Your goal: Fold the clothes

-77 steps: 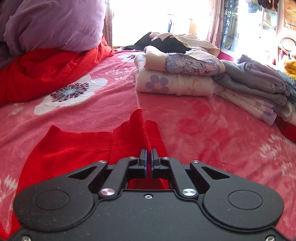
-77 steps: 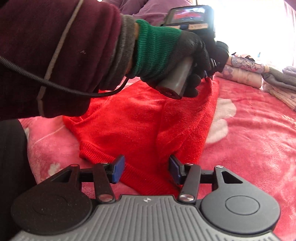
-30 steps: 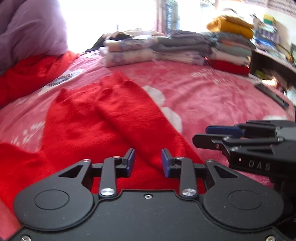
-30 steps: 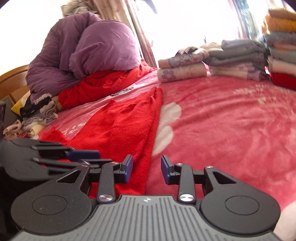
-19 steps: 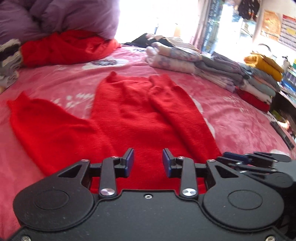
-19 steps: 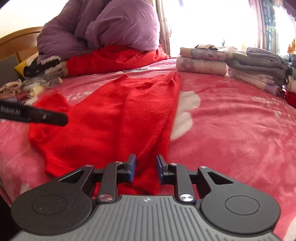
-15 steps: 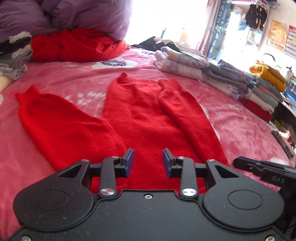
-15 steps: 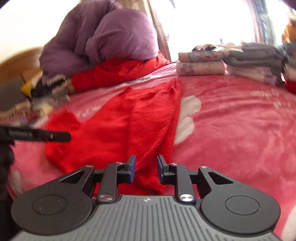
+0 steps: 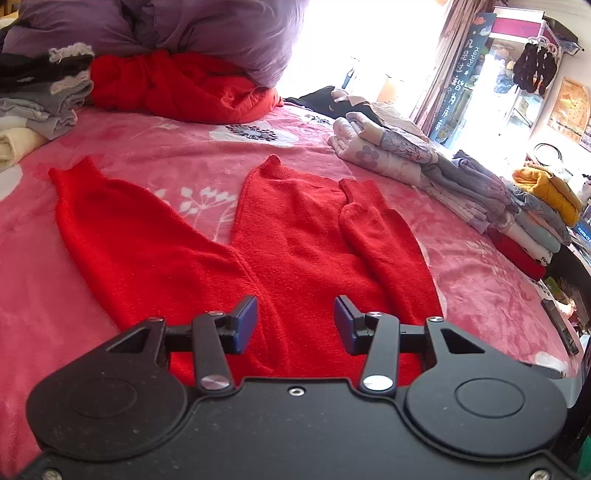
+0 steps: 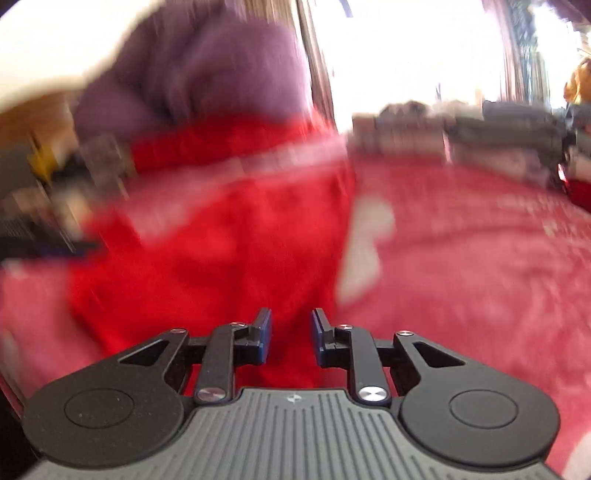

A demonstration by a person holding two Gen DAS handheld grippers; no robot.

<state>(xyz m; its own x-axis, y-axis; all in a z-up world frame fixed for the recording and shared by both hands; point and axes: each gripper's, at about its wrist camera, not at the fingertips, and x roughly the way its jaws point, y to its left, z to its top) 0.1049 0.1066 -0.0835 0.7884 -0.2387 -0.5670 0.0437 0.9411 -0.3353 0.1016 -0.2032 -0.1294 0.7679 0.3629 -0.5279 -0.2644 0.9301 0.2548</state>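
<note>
Left tongs [image 9: 295, 319] wide, right tongs [image 10: 291, 334] narrowly parted, both empty, red sweater [image 9: 295, 236] spread just ahead

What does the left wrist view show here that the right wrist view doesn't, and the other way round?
Only the left wrist view, which is sharp, shows the red sweater's layout: one sleeve spread out, the other sleeve folded over the body. It also shows the folded clothes stack.

Only the right wrist view, which is motion-blurred, shows the right gripper, its fingers apart.

Both show the sweater on the pink floral blanket, the purple duvet, and open fingers holding nothing; the left gripper too.
</note>
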